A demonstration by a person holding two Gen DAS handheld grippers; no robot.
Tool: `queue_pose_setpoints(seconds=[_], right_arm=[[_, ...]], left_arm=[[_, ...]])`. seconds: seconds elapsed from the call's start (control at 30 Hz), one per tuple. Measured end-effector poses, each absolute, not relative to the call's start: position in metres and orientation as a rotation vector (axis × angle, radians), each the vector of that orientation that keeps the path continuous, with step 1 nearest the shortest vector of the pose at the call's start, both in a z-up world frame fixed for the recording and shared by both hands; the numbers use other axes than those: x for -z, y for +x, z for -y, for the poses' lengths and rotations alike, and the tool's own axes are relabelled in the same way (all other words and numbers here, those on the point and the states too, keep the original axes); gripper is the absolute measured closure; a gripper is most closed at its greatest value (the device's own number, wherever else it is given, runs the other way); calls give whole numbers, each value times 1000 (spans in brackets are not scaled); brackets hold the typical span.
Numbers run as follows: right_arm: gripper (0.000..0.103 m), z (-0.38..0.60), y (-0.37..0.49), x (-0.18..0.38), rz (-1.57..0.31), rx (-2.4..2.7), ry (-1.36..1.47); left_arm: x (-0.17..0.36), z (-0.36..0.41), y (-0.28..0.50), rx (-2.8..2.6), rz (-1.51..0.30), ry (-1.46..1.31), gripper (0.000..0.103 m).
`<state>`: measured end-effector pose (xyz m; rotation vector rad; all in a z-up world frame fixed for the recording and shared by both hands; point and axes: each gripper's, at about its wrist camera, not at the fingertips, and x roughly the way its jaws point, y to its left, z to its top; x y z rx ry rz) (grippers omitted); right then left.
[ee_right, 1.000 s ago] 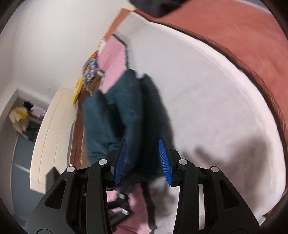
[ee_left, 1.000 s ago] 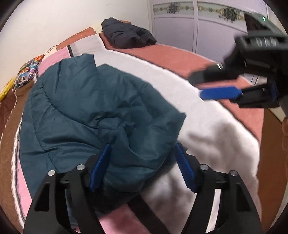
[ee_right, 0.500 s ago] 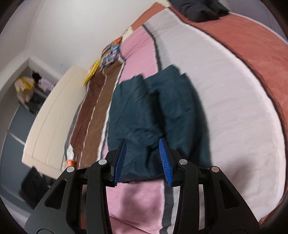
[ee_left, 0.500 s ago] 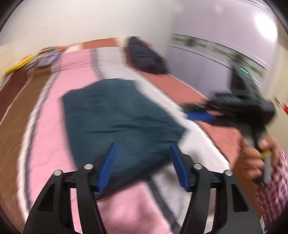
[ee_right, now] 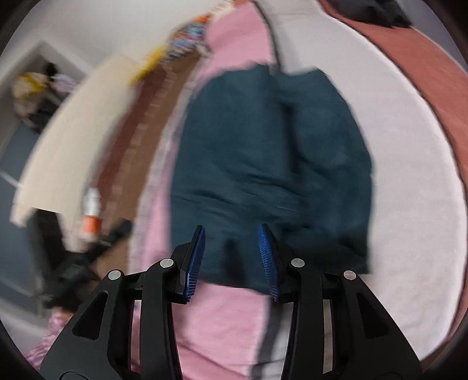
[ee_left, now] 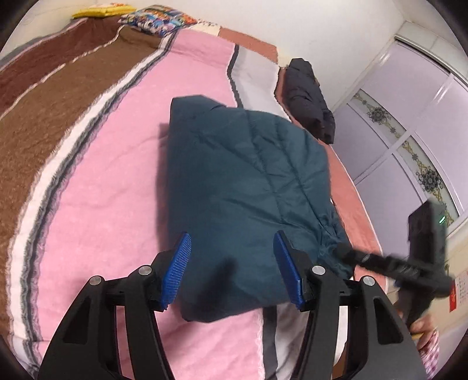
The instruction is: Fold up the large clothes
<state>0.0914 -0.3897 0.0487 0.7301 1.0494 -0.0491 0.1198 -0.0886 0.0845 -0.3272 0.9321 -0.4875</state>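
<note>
A dark teal padded jacket [ee_left: 245,187] lies folded into a thick rectangle on the bed, across the pink and white stripes. It also shows, blurred, in the right wrist view [ee_right: 269,163]. My left gripper [ee_left: 232,266] is open and empty, held above the jacket's near edge. My right gripper [ee_right: 231,257] is open and empty, also above the near edge. The right gripper's black body shows blurred at the right edge of the left wrist view [ee_left: 415,263], beside the jacket.
The bed's blanket [ee_left: 96,163] has brown, pink, white and rust stripes. A dark garment [ee_left: 307,96] lies at the far corner near the wardrobe doors [ee_left: 409,125]. Bright cushions [ee_left: 152,20] sit at the head. A cream footboard [ee_right: 67,137] stands left.
Both grippers have pulled back and up from the jacket, empty. The jacket now lies flat as a folded rectangle. The views have swung round toward the bed's near edge.
</note>
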Motion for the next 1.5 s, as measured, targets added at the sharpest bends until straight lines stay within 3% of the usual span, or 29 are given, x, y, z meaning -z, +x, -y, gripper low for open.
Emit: queue_pose_setpoints(seconds=[0.07, 0.1, 0.23, 0.5, 0.53, 0.57, 0.6, 0.97, 1.03, 1.1, 1.17, 1.27, 1.37, 1.5], right_arm=[[73, 401, 87, -23, -1076, 80, 808], [83, 408, 85, -5, -1094, 103, 841], [103, 431, 78, 37, -1092, 125, 992], [103, 441, 76, 54, -1089, 118, 1036], [103, 438, 79, 47, -1089, 115, 1025], [103, 437, 78, 44, -1091, 112, 1012], [103, 436, 78, 41, -1094, 111, 1000], [101, 425, 88, 23, -1138, 118, 958], [93, 424, 87, 12, -1137, 113, 953], [62, 427, 85, -7, -1085, 88, 962], [44, 436, 78, -34, -999, 100, 941], [33, 454, 77, -55, -935, 147, 897], [23, 476, 88, -35, -985, 256, 868], [23, 483, 111, 22, -1136, 261, 947]], left_arm=[[-80, 86, 129, 467, -943, -340, 47], [-81, 88, 133, 472, -936, -335, 47], [-87, 90, 141, 456, -906, -279, 47], [-57, 74, 161, 472, -989, -382, 42], [-53, 74, 163, 483, -1007, -406, 40], [-46, 74, 166, 506, -1031, -448, 30], [-42, 75, 168, 519, -1042, -467, 27], [0, 98, 182, 581, -1112, -462, 16], [1, 104, 185, 597, -1120, -449, 15], [0, 107, 185, 604, -1114, -428, 15], [0, 107, 185, 609, -1109, -424, 17], [1, 104, 185, 616, -1103, -429, 20], [2, 105, 184, 617, -1099, -426, 20], [2, 104, 182, 614, -1090, -417, 21]])
